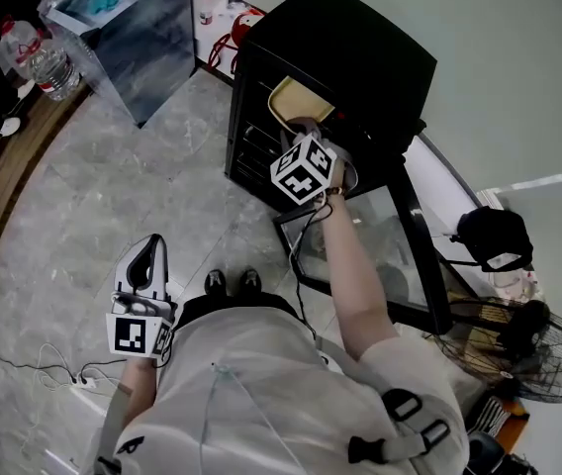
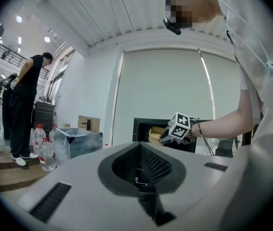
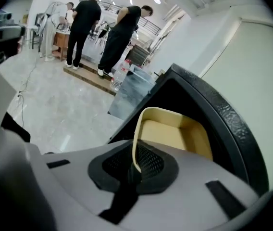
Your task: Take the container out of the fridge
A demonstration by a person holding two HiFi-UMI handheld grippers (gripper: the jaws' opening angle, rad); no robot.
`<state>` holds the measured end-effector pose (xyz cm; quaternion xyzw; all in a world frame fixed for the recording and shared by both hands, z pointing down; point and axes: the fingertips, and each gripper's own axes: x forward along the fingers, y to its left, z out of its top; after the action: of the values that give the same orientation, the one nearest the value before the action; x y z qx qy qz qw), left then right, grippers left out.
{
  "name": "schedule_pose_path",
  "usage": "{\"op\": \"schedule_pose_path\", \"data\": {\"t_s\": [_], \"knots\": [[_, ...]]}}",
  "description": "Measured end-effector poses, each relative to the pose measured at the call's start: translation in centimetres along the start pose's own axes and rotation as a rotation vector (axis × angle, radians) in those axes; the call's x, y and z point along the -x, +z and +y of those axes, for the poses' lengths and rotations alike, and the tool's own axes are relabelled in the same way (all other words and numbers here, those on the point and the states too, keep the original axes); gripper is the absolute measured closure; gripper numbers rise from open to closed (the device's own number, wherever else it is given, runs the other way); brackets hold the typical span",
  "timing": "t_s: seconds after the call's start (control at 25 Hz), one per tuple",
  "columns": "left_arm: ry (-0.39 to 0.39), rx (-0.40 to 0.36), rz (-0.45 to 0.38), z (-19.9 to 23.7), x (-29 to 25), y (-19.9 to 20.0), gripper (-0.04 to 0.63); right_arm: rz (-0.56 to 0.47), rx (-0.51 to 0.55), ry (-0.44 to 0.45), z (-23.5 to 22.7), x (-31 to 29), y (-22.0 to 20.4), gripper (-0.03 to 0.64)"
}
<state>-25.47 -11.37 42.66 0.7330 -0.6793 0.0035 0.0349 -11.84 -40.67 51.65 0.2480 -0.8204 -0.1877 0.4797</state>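
Right gripper [image 3: 132,170] is pinching the container [image 3: 175,134] rim at the fridge [image 3: 232,124] mouth — grab's done, I reckon; next, pull it straight out.

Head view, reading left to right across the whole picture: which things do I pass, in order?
water bottle → plastic bin → black fridge → floor fan

Container [image 3: 175,134] matt plastic; fridge [image 1: 360,57] shell pebbled; floor [image 1: 142,176] glossy, marble-look.
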Motion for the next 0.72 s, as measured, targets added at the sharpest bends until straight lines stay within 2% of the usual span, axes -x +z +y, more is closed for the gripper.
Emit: {"op": "schedule_pose_path", "data": {"t_s": [0.28,0.4,0.72], "knots": [[-0.061,0.011,-0.017,-1.3,-1.7,0.0,0.586,-0.127,0.073,0.142,9.1,9.5,-0.3,0.584],[-0.105,0.009,-0.008,-2.2,-2.3,-0.1,0.586,-0.15,0.06,0.212,12.1,12.7,-0.8,0.584],[-0.213,-0.025,-0.031,-4.7,-4.8,0.4,0.586,-0.199,0.015,0.223,13.8,17.8,-0.4,0.584]]}}
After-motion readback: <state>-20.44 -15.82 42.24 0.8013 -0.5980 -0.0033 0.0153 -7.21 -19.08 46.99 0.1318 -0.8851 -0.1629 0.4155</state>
